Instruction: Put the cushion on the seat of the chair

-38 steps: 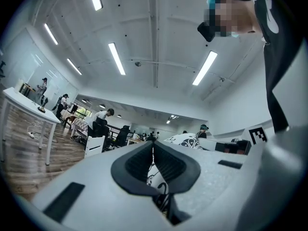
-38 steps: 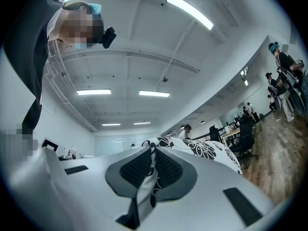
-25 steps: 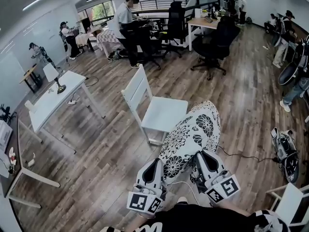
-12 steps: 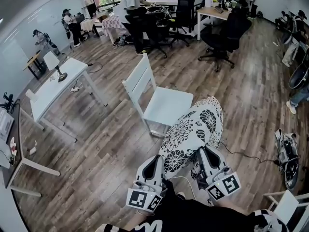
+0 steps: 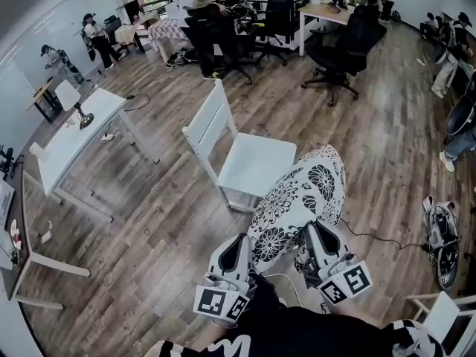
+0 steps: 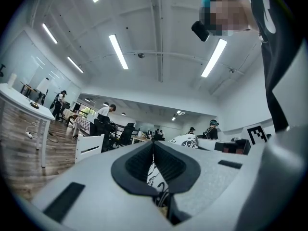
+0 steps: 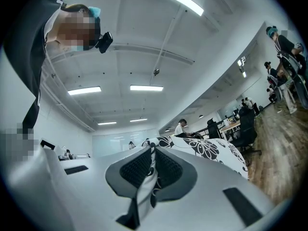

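A: What are the pads [image 6: 137,165] of the left gripper [image 6: 153,144] doing?
B: They are squeezed together on a thin fold of the cushion [image 6: 155,179]. Its black-and-white flowered cloth runs down between them.
A: And the right gripper [image 7: 153,147]?
B: The same. Its jaws are clamped on a strip of that cloth, which hangs out below them.
A: Where on the cushion do they grip?
B: At its near end in the head view, one gripper at each near corner.
A: So where is the cushion?
B: In the air over the wooden floor [image 5: 149,222], stretching away from the person. Its far end comes up beside the front edge of the seat of the white chair [image 5: 256,162]. It does not yet lie on the seat.
A: How does the chair stand?
B: Upright on the floor, its slatted back at the seat's left in the head view and its front edge toward the cushion.
A: What else is around?
B: A white table [image 5: 71,143] stands well to the chair's left, and black office chairs [image 5: 338,47] stand beyond it. A backpack [image 5: 440,236] and a cable [image 5: 372,239] lie on the floor at the right.
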Demonstrator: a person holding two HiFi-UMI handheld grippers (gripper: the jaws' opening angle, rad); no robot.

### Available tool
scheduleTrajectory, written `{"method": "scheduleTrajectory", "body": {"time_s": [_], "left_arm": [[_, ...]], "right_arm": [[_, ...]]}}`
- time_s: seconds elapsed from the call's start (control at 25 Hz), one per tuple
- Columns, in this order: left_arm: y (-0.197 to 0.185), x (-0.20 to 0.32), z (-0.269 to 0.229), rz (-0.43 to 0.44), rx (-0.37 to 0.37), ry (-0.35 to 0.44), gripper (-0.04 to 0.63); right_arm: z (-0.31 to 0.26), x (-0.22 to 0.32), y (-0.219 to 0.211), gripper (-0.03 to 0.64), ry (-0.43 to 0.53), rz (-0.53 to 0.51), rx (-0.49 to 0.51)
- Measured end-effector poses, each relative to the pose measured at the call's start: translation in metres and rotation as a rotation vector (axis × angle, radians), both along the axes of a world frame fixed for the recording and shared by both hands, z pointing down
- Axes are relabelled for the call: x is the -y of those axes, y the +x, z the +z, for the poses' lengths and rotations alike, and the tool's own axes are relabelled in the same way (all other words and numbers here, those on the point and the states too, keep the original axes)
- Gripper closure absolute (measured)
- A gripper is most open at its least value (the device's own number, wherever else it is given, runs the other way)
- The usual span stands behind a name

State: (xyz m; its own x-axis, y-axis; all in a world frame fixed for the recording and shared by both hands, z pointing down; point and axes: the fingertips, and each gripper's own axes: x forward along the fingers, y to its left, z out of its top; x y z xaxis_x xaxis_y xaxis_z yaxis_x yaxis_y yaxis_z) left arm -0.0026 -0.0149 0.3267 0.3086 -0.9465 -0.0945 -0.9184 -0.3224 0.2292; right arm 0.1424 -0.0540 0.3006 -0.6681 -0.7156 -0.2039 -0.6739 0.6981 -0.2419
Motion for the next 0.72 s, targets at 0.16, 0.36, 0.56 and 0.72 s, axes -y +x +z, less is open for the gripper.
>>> {"method": "scheduleTrajectory", "body": {"time_s": [0.16,0.36,0.56,0.72], "left_arm": [[-0.019,0.032,0.002,0.009,-0.002,-0.001,0.589],[-0.037,0.071,-0.003,0.029,-0.001,0.012,0.589],[-0.062,0.114,-0.013,0.053,0.003,0.022,0.589],[-0.074,0.138,-0.015,0.071,0.01,0.026,0.589]], "right_arm": [[0.003,0.028,-0.016,0.583,-0.006,0.014,-0.002],[0.003,0.062,-0.032,0.583,-0.004,0.035,-0.002],[-0.002,0.103,-0.059,0.583,-0.01,0.051,-0.002],[-0.005,0.125,-0.072,0.583,-0.003,0.063,0.001]]}}
